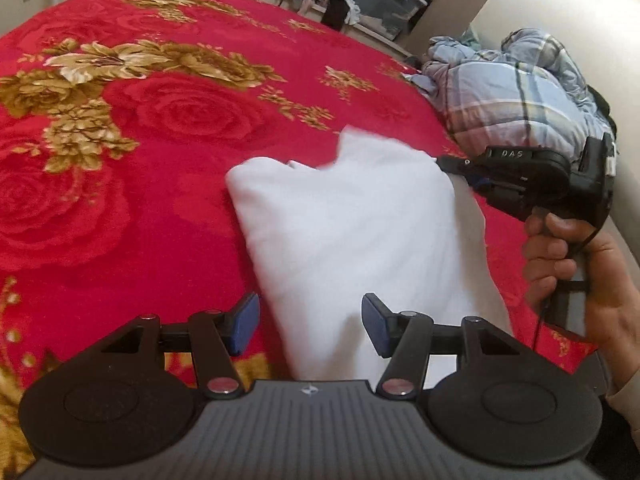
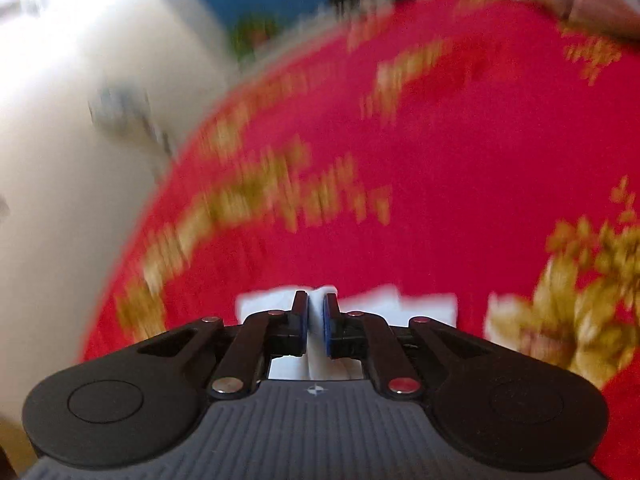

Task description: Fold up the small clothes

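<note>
Bed cover: red blanket (image 1: 168,184) with gold flower clusters and tone-on-tone roses, spread flat over most of the left wrist view; the same red and gold shows blurred in the right wrist view
Bedding heap: plaid quilt (image 1: 516,88) in pale blue, grey and pink checks, bunched at the blanket's far right edge against the wall
Storage: translucent plastic bin (image 1: 384,0) beyond the far edge, cloth inside
Dark item: black garment (image 1: 336,8) draped just left of the bin
Wall: plain cream wall (image 1: 568,12) at upper right
</note>
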Motion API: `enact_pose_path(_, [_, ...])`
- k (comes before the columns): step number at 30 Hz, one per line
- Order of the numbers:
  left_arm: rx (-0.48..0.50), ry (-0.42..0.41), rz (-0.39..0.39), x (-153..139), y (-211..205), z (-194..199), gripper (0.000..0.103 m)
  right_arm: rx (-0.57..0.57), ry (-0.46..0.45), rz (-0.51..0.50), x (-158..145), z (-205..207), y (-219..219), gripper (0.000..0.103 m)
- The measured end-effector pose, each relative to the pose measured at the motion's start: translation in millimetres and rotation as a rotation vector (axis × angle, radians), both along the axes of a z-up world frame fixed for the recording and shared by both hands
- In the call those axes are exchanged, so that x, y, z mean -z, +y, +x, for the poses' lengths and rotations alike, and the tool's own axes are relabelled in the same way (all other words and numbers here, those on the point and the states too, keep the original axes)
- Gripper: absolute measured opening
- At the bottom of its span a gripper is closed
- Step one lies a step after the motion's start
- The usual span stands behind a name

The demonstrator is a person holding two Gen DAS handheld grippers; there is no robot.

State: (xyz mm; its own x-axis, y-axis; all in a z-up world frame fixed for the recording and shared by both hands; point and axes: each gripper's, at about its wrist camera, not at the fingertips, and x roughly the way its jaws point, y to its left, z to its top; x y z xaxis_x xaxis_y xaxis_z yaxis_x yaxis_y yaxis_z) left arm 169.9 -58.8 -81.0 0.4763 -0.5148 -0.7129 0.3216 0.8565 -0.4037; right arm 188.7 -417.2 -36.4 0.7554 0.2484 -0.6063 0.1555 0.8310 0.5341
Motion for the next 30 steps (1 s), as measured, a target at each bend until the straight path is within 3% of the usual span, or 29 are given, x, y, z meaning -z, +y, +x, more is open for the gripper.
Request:
enact_pose_path(1, [0.011, 0.012, 0.018, 3, -4, 1, 0.063, 0.034, 0.004, -0.044, 0, -2, -4, 0.007])
enact_pose_path(3, [0.028, 0.059, 0.104, 15, -13, 4, 0.063, 0.083, 0.138, -0.116, 19, 1, -10, 0.007])
enact_pose_path(5, [0.018, 0.093, 0.118, 23, -13, 5, 0.067, 0.080, 0.287, -0.088, 44, 3, -20, 0.012])
enact_pose_path(7, [0.018, 0.092, 0.113, 19, -11, 6, 0.067, 0.109, 0.267, -0.087, 38, -3, -28, 0.027])
enact_pose_path(9, [0.009, 0.076, 0.092, 15, -7, 5, 0.066, 0.133, 0.200, -0.112, 20, -13, -31, 0.029])
enact_pose_path(10, [0.000, 0.072, 0.062, 12, -4, 5, 0.065, 0.123, 0.157, -0.096, 12, -19, -34, 0.038])
enact_pose_path(11, [-0.002, 0.070, 0.024, 10, -1, 5, 0.065, 0.100, 0.117, -0.067, 5, -25, -37, 0.046])
enact_pose_path(12, [0.002, 0.066, -0.014, 8, 1, 4, 0.065, 0.071, 0.097, -0.041, 1, -30, -38, 0.048])
enact_pose_path(15, [0.037, 0.064, -0.050, 7, 1, 2, 0.065, -0.078, 0.150, -0.007, 5, -39, -36, 0.050])
enact_pose_path(17, [0.078, 0.098, 0.016, 17, -8, 1, 0.066, -0.161, 0.237, -0.051, 18, -44, -31, 0.051])
enact_pose_path(19, [0.138, 0.124, 0.174, 32, -20, -2, 0.070, -0.197, 0.321, -0.104, 33, -50, -27, 0.060])
enact_pose_path(21, [0.158, 0.096, 0.201, 27, -26, -4, 0.070, -0.199, 0.348, -0.094, 40, -56, -28, 0.065])
enact_pose_path(25, [0.077, 0.068, 0.044, 8, -17, 10, 0.069, -0.183, 0.301, -0.054, 36, -67, -36, 0.065])
enact_pose_path(30, [-0.048, 0.207, -0.138, 25, -7, 47, 0.069, -0.189, 0.303, 0.044, 45, -62, -36, 0.065])
